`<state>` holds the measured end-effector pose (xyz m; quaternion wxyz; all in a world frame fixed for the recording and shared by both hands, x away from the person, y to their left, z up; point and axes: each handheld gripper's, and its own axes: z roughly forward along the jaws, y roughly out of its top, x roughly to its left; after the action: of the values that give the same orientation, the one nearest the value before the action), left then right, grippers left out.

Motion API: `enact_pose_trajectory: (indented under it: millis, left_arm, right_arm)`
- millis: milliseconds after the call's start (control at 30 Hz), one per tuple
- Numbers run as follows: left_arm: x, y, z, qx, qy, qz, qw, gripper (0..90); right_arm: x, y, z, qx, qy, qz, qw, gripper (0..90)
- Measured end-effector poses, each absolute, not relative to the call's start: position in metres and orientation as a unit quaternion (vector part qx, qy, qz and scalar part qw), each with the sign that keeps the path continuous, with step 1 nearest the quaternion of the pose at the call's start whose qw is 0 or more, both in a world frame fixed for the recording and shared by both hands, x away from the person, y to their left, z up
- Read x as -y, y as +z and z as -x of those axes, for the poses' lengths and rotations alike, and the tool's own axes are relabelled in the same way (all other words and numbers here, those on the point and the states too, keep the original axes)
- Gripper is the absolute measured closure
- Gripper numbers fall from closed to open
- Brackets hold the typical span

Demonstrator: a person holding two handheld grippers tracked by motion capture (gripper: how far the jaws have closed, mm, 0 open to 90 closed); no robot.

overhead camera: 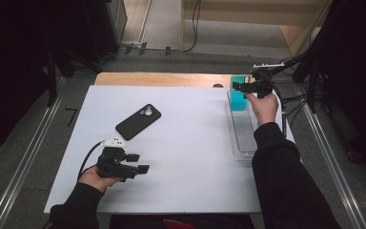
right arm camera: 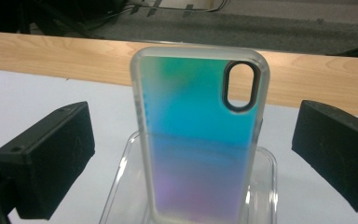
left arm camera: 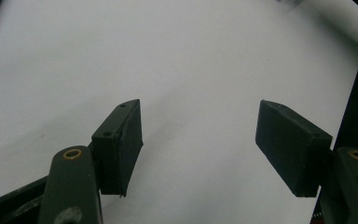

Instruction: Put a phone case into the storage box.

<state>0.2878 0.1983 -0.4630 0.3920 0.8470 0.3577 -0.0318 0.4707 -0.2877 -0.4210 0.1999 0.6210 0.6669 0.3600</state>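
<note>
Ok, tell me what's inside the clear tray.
A blue-green phone case stands upright at the far end of the clear tray, between the right gripper's open jaws. The person's right hand and sleeve cover part of the tray.

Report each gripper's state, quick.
Left gripper: open, empty, over the white table.
Right gripper: open, jaws clear either side of the iridescent phone case, not gripping it.

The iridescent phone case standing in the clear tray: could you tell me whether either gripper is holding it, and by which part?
Nothing is held. The right gripper stands open either side of the phone case, pads clear; the left gripper is open over the table.
</note>
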Motion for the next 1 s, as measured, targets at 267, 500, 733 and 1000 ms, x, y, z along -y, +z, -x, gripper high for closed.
enact_pose_trajectory:
  millis: [267,500,733,1000]
  left_arm:
    - [-0.199,-0.463,-0.290,-0.361,-0.033,-0.846,0.390,31.6]
    - [-0.202,-0.462,-0.292,-0.368,-0.037,-0.839,0.398,31.6]
    - [-0.205,-0.460,-0.296,-0.375,-0.036,-0.837,0.397,31.5]
    - [-0.205,-0.458,-0.300,-0.372,-0.036,-0.838,0.398,31.4]
  right_arm:
    - [0.281,-0.401,-0.442,-0.691,0.392,-0.589,0.148,0.0]
    - [0.266,-0.396,-0.417,-0.729,0.414,-0.532,0.119,0.0]
    - [0.257,-0.405,-0.391,-0.744,0.436,-0.498,0.090,7.0]
    - [0.246,-0.409,-0.368,-0.765,0.433,-0.471,0.069,13.2]
